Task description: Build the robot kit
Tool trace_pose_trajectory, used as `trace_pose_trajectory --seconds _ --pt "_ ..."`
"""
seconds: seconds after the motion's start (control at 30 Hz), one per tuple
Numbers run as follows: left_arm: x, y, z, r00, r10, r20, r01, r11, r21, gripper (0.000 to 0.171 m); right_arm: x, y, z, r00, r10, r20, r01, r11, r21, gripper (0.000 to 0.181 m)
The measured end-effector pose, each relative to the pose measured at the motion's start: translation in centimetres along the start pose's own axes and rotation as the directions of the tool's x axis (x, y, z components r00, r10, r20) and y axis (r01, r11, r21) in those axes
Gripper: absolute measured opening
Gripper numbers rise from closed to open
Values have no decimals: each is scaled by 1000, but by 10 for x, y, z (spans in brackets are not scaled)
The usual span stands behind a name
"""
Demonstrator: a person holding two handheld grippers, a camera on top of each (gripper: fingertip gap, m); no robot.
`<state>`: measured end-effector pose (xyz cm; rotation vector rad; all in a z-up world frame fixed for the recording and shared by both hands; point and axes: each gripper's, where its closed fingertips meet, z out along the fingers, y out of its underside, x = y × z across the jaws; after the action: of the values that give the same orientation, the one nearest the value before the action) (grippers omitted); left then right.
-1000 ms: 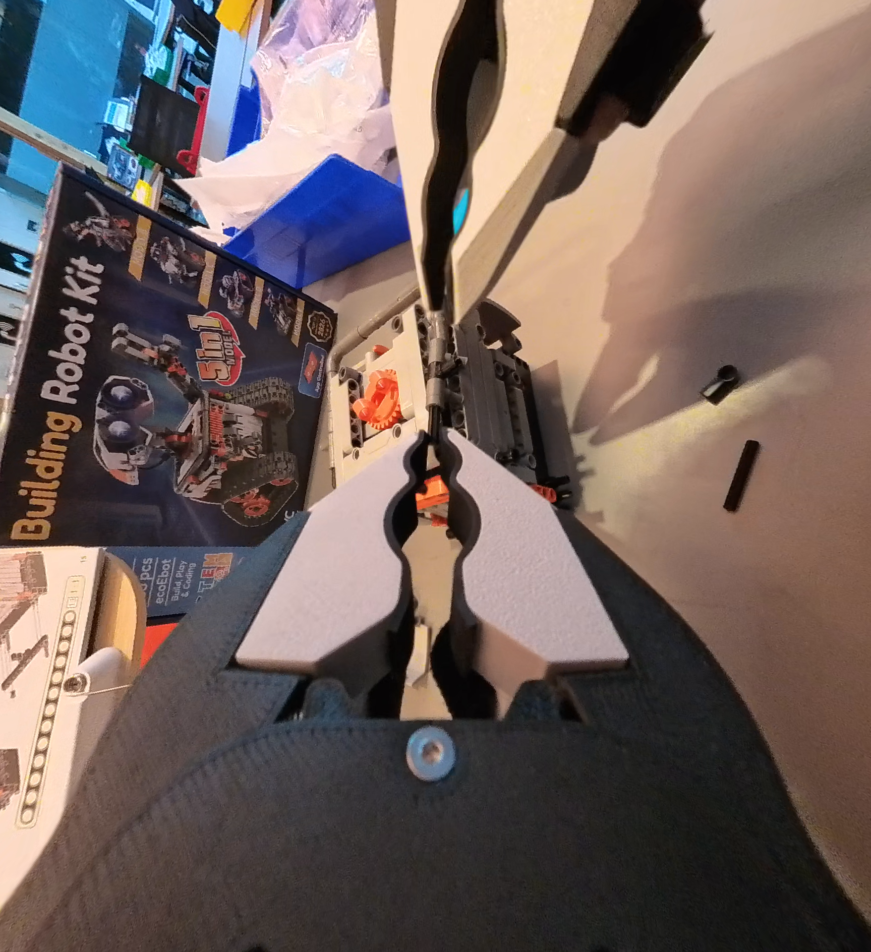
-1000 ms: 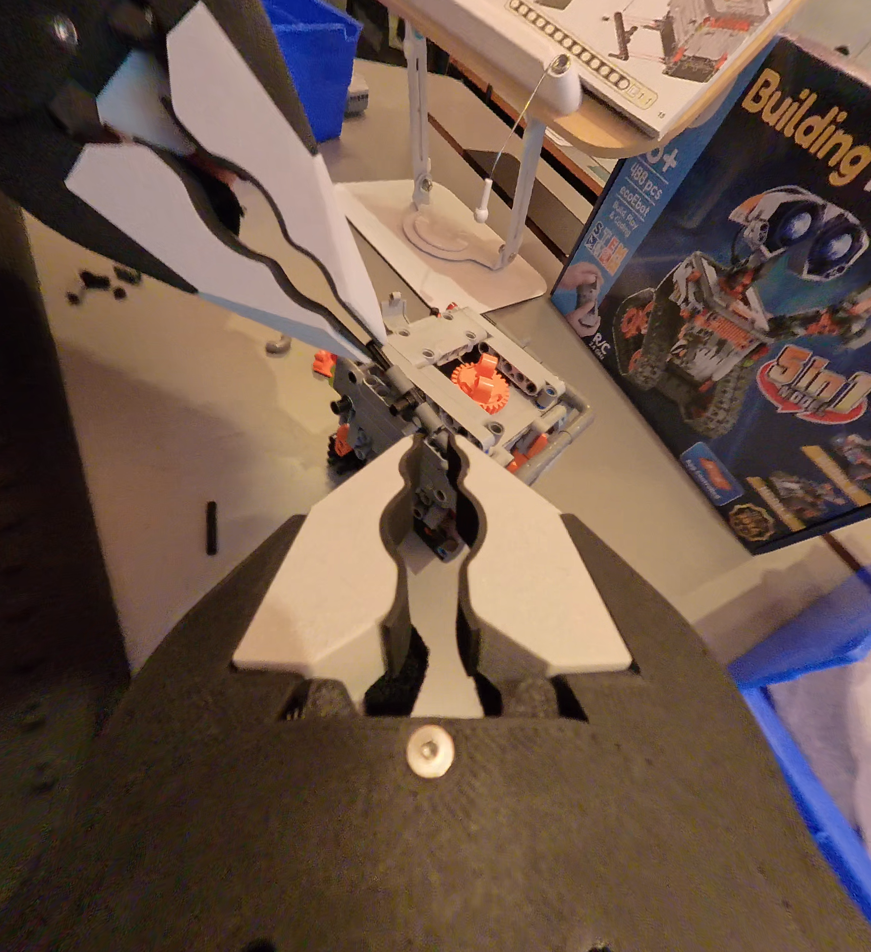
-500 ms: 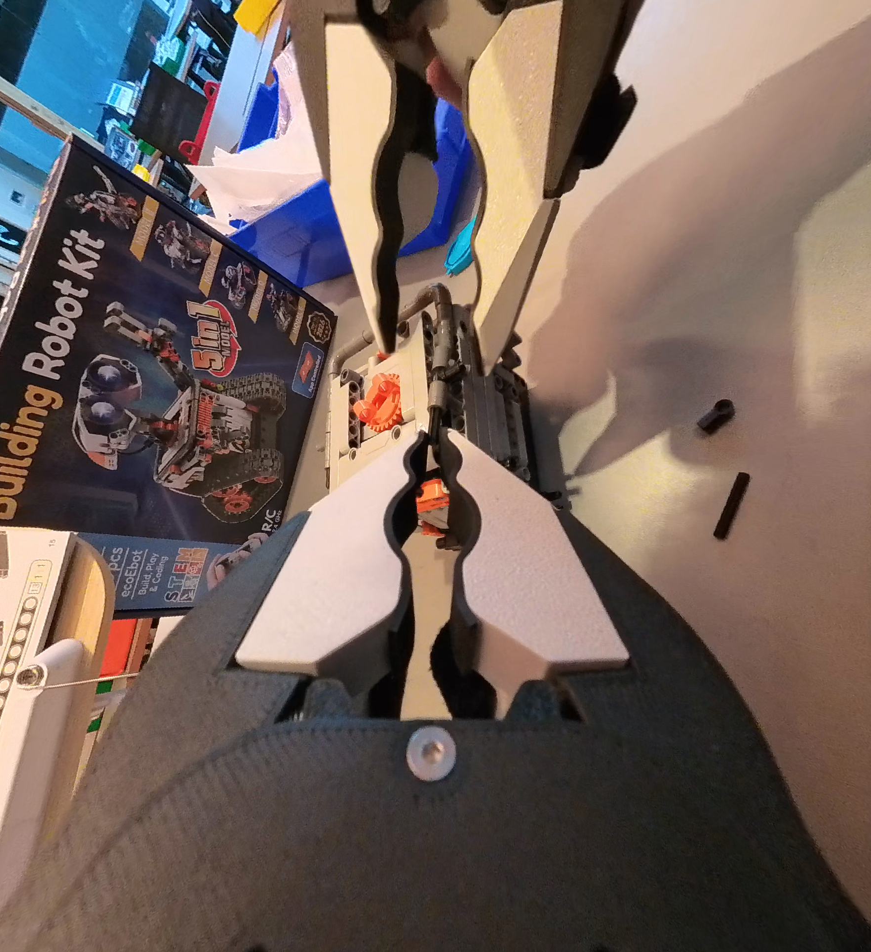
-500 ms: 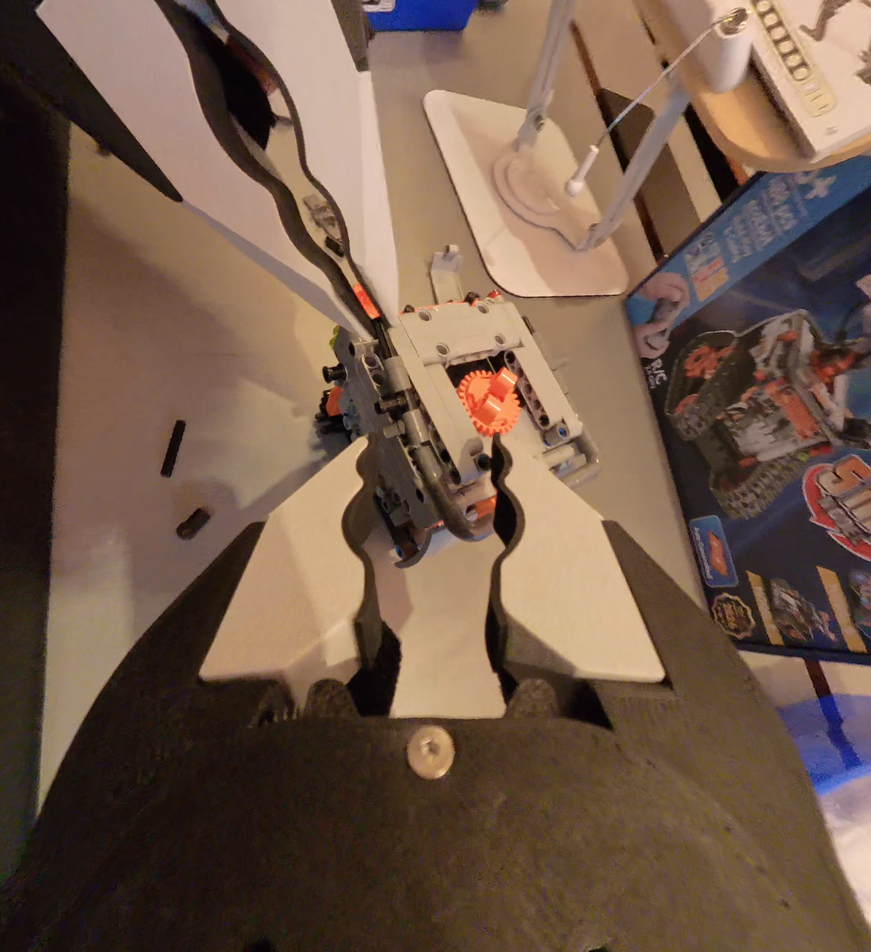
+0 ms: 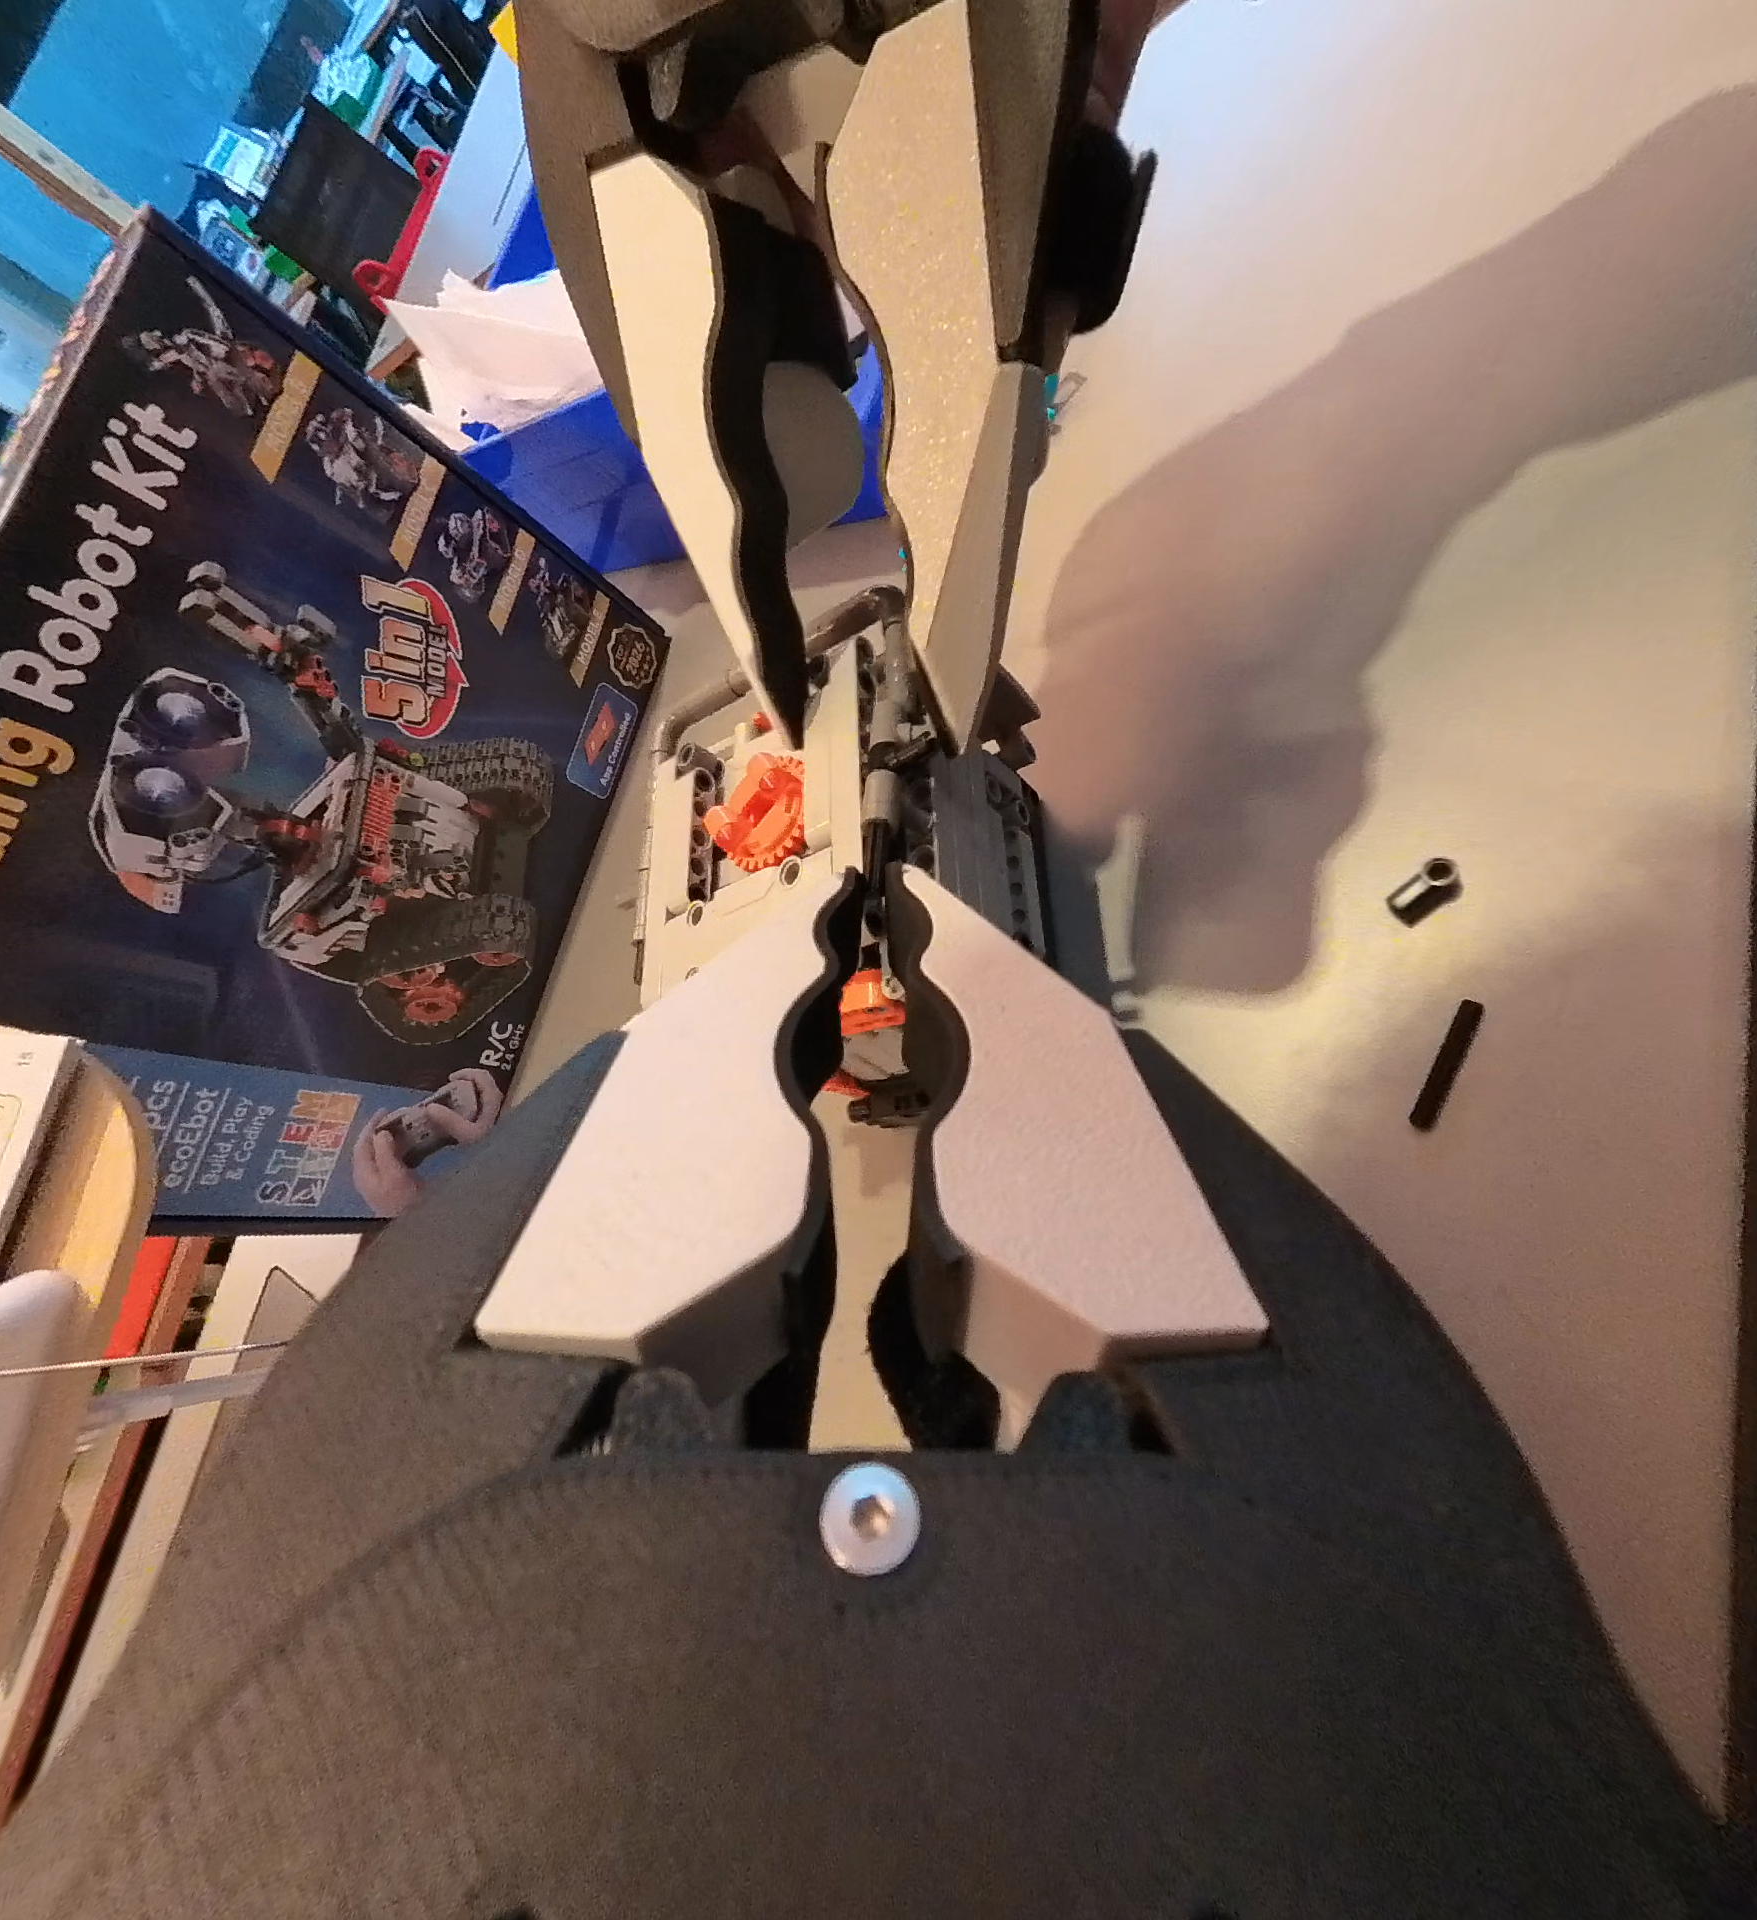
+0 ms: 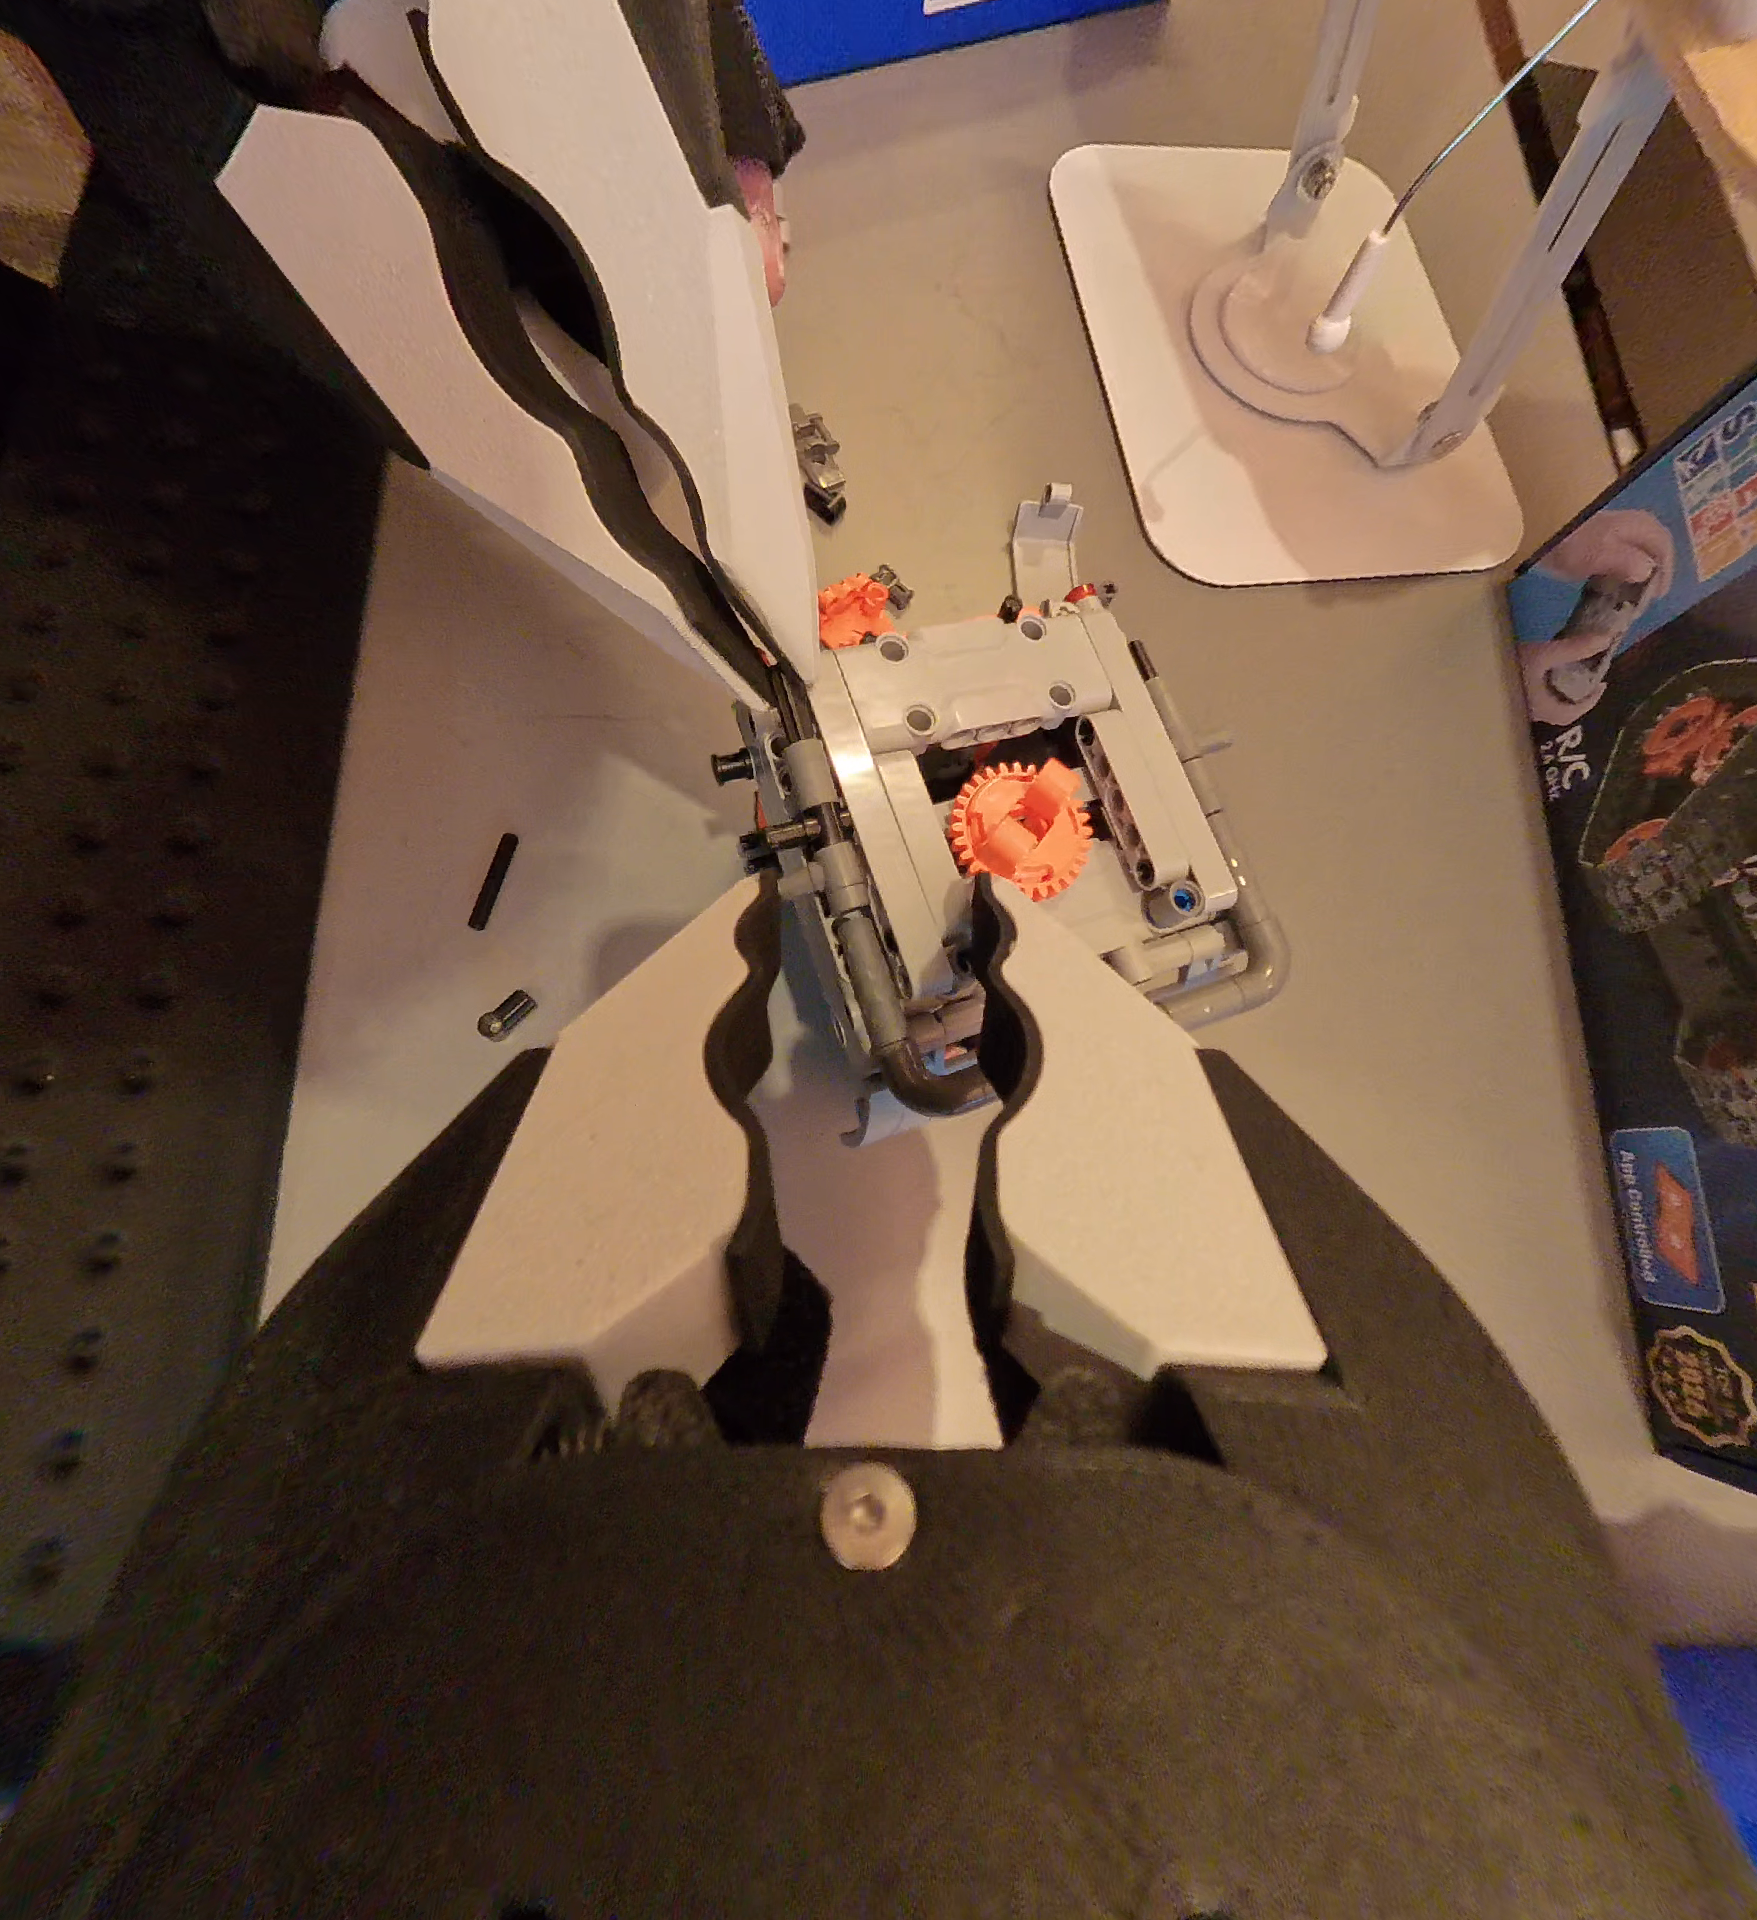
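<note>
A grey brick model (image 6: 978,675) with an orange gear (image 6: 1025,831) on top stands on the grey table. My left gripper (image 5: 882,883) is shut on a thin dark beam at the model's (image 5: 749,904) side edge; in the right wrist view it (image 6: 786,681) comes in from the upper left. My right gripper (image 6: 874,899) is open, its fingers on either side of the model's near corner with the curved grey tube. In the left wrist view it (image 5: 874,732) hangs over the model from above, next to the gear (image 5: 760,810).
A dark kit box (image 5: 230,675) stands beside the model, also in the right wrist view (image 6: 1705,935). A black axle (image 6: 495,878) and a small connector (image 6: 508,1013) lie loose on the table. A white stand base (image 6: 1269,364), loose grey pieces (image 6: 817,457) and a blue bin (image 5: 583,468) lie beyond. The tips of both grippers are at nearly the same place.
My right gripper, shut on the model's edge a second ago, has opened and turned so that it straddles the model's corner. My left gripper has kept its grip.
</note>
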<state>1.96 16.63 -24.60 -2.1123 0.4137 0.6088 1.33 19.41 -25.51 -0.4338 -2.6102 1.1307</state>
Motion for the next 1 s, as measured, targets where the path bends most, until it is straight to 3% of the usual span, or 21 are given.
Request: trace_pose_trajectory --seconds 0.83,1.0 --pt "-9 3 8 996 -92 -5 92 996 23 2 7 9 0 994 37 100 -29 996 -80 22" --pt "-10 -2 7 994 -101 -34 101 995 -3 18 6 8 0 991 60 119 -51 996 -76 22"
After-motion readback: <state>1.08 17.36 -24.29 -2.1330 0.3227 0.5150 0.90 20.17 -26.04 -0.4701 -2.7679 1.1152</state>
